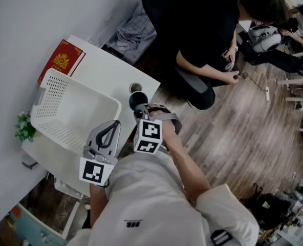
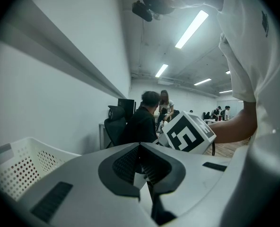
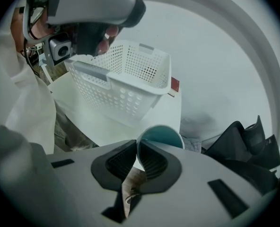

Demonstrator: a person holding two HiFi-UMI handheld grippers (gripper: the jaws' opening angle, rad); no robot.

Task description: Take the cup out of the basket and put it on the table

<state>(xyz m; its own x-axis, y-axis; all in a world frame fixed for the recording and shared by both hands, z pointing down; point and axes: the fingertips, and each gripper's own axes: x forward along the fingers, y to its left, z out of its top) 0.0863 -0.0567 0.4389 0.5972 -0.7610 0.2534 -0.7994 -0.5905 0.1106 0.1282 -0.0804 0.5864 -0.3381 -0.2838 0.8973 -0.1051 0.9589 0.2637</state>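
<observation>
Right gripper view: my right gripper (image 3: 137, 151) is nearly closed, its ribbed dark pads pinching the thin wall of the cup (image 3: 162, 135). The cup is round with a teal interior. It sits outside the white perforated plastic basket (image 3: 126, 82), by the edge of the white table (image 3: 167, 111). My left gripper (image 2: 140, 148) has its pads pressed together and holds nothing.

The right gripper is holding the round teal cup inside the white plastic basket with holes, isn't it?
Not inside. The right gripper holds the round teal cup by its rim outside the white plastic basket, which stands on the table beyond it. The right gripper view shows this.
</observation>
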